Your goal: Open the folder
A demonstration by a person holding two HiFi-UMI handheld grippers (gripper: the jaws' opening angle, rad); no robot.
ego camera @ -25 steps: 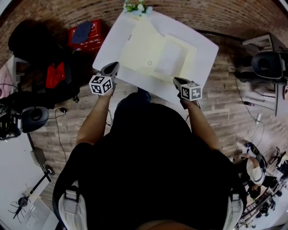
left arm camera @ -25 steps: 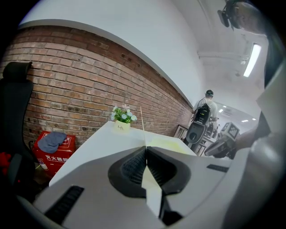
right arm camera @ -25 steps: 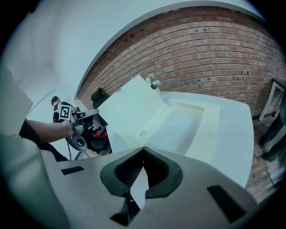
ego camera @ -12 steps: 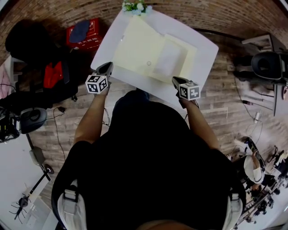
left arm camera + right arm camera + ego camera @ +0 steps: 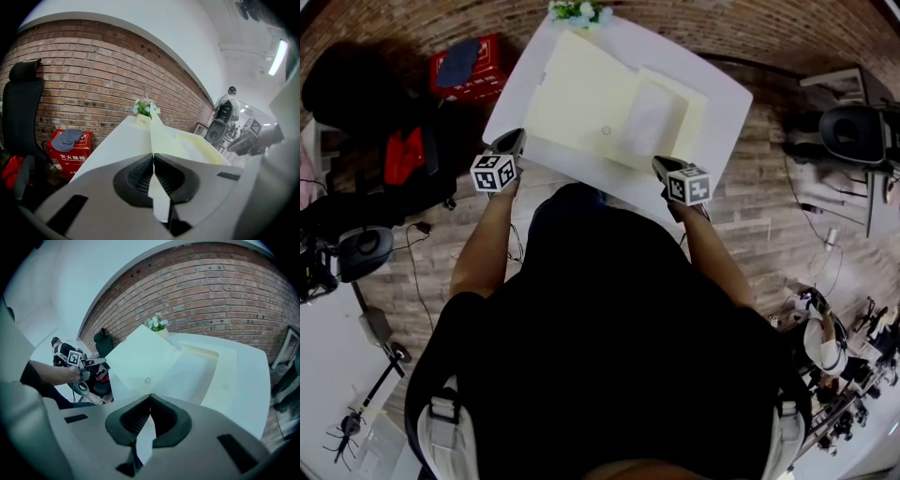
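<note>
A pale yellow folder [image 5: 581, 94] lies on the white table [image 5: 727, 103] with a white sheet [image 5: 652, 117] inside it. Its cover [image 5: 138, 357], which carries a small round button [image 5: 148, 380], is lifted and swung toward the left. My left gripper [image 5: 514, 139] is at the table's left corner. It is shut on the cover's edge, which runs edge-on away from the jaws [image 5: 157, 136]. My right gripper [image 5: 658, 164] is at the folder's near edge, shut, with a pale strip of the folder between its pads [image 5: 150, 395].
A small potted plant [image 5: 575, 11] stands at the table's far edge. On the floor to the left are a red box [image 5: 459, 66] and a black chair [image 5: 21, 108]. Another chair [image 5: 853, 131] stands at the right. The brick wall is beyond the table.
My left gripper has moved left and down, away from the table's middle, and the folder's cover has swung wider with it. The right gripper has stayed put.
</note>
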